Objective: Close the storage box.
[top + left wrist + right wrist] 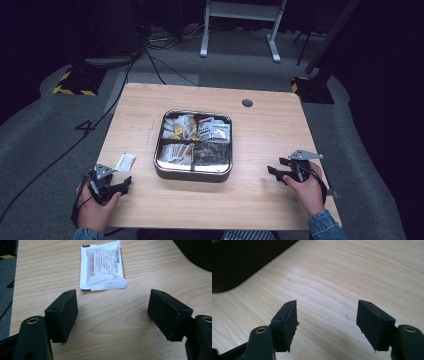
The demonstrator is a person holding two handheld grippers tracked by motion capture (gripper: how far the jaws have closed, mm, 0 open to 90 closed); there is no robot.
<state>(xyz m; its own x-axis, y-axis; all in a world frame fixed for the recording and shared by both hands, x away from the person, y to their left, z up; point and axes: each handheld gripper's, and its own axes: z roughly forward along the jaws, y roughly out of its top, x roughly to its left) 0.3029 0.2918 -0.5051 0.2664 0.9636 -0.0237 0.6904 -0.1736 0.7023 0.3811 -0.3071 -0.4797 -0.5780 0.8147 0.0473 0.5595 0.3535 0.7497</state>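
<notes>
Sachet (102, 265), white with small printed text and black corner marks, lies flat on the wooden table (270, 130), just beyond the left gripper (126, 183) at about its twelve o'clock in the left gripper view. Seen from the high view, the same packet rests near the table's left edge, at roughly nine o'clock from the metal tray (192, 174), apart from its rim. Nothing lies between the packet and the left gripper; bare wood separates them. That gripper's jaws stand wide apart, released, with only table surface between the pads.

At four o'clock from the tray, the right gripper (327, 322) sits low over the table, its jaws also spread and empty, wood grain visible between them.

The tray is square with rounded corners and split into four compartments, each heaped with small packets; their kinds are hard to make out at this distance. A dark round hole (247, 103) marks the tabletop at one o'clock from the tray. Cables (150, 55) trail over the grey floor beyond.
</notes>
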